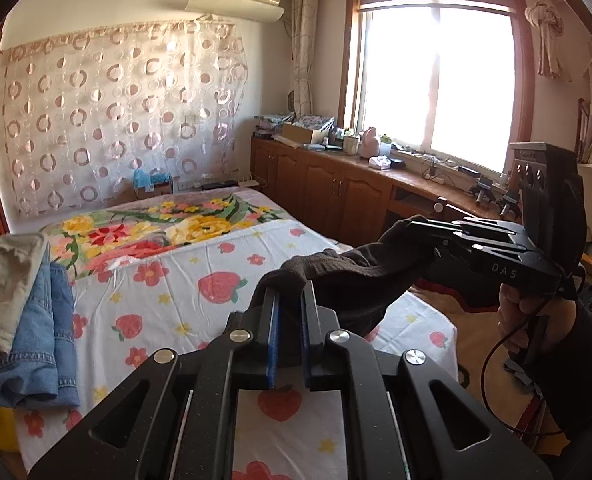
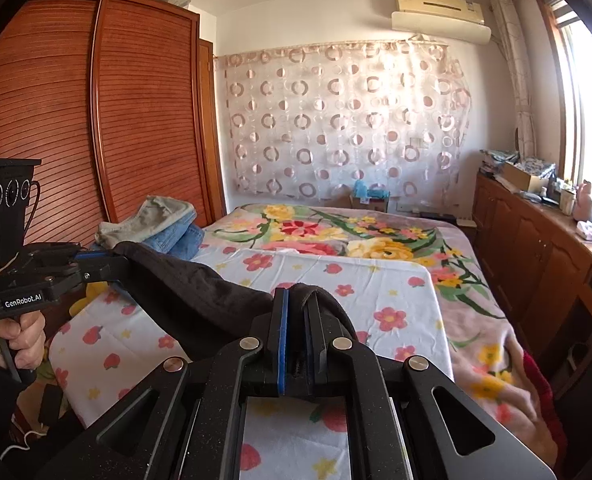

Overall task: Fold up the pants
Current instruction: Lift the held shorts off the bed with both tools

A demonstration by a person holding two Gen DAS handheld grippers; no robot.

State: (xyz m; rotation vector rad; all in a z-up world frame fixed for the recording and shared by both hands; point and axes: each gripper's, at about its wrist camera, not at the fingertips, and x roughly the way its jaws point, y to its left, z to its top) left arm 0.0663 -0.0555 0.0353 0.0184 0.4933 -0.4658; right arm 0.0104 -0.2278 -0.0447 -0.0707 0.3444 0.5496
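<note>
A pair of dark pants (image 1: 356, 276) hangs stretched in the air above the bed, held at two points along its top edge. In the left wrist view my left gripper (image 1: 290, 292) is shut on one end of that edge, the cloth bunched between its blue pads. My right gripper (image 1: 416, 228), held by a hand (image 1: 516, 320), is shut on the other end. From the right wrist view the pants (image 2: 184, 288) run from my right gripper (image 2: 298, 294) leftward to my left gripper (image 2: 112, 258). The lower part of the pants is hidden behind the grippers.
The bed carries a strawberry-print sheet (image 1: 156, 300) over a floral blanket (image 2: 376, 240). A pile of folded jeans and beige clothes (image 1: 28, 320) sits at its left edge. A wooden wardrobe (image 2: 56, 120) stands on the left, and low cabinets (image 1: 336, 188) run under the window on the right.
</note>
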